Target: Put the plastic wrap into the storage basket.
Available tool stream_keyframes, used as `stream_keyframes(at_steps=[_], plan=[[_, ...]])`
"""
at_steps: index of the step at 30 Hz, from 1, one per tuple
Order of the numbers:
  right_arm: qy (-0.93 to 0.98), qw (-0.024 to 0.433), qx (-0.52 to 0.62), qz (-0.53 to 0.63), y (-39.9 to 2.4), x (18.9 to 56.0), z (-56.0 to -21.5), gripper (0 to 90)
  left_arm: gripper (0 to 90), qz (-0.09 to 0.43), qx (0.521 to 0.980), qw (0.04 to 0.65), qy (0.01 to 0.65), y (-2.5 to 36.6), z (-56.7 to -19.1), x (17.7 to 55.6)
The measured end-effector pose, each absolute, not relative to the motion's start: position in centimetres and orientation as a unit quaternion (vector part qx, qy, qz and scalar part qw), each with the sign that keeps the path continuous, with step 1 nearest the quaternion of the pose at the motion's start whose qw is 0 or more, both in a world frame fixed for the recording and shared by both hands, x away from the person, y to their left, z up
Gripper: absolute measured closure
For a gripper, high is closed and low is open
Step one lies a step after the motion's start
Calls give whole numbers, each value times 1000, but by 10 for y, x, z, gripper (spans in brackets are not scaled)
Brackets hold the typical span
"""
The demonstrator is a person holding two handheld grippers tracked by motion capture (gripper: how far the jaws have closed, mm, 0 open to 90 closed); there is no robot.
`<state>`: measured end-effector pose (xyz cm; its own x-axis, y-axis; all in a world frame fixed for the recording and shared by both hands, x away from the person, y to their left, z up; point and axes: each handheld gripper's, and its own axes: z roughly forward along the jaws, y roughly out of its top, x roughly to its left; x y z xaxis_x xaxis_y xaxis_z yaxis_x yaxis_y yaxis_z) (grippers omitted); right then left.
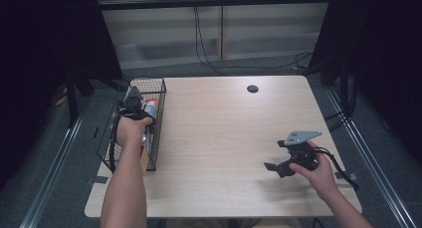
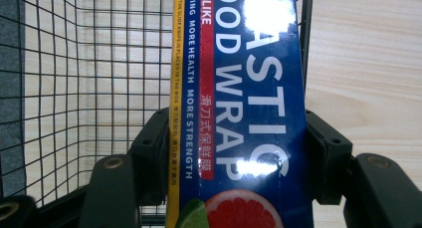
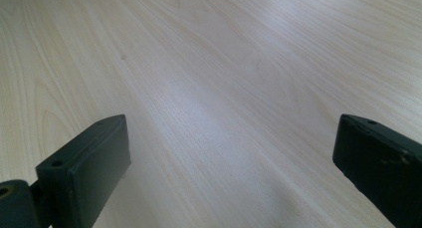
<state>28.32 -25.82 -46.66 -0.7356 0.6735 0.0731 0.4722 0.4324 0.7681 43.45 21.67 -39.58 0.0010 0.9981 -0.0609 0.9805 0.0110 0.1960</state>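
Note:
A blue plastic food wrap box [image 2: 249, 88] with white lettering and a grapefruit picture lies inside a black wire basket [image 2: 74, 88] at the table's left edge. My left gripper [image 2: 236, 158] is shut on it, one pad pressing on each long side. From above, the left gripper [image 1: 135, 106] reaches down into the basket [image 1: 155, 81], and the box's red and white end [image 1: 151, 108] shows beside it. My right gripper [image 1: 276, 155] rests low over the table's right front, held in a hand. Its jaws stand wide apart [image 3: 234, 158] with only bare wood between them.
The light wooden table [image 1: 224, 128] carries a small black round cap [image 1: 252, 88] near its far edge. Cables run across the floor behind the table. Dark curtains hang on both sides.

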Motion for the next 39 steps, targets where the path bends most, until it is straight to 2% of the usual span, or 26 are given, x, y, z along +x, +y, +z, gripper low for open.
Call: stream_keyframes(at_steps=[15, 39], plan=[[839, 127, 340, 405, -258, 281, -467, 12, 325, 47, 707, 109, 697, 217, -387, 432], [838, 127, 343, 406, -257, 280, -466, 12, 243, 53, 720, 185, 667, 206, -336, 423]])
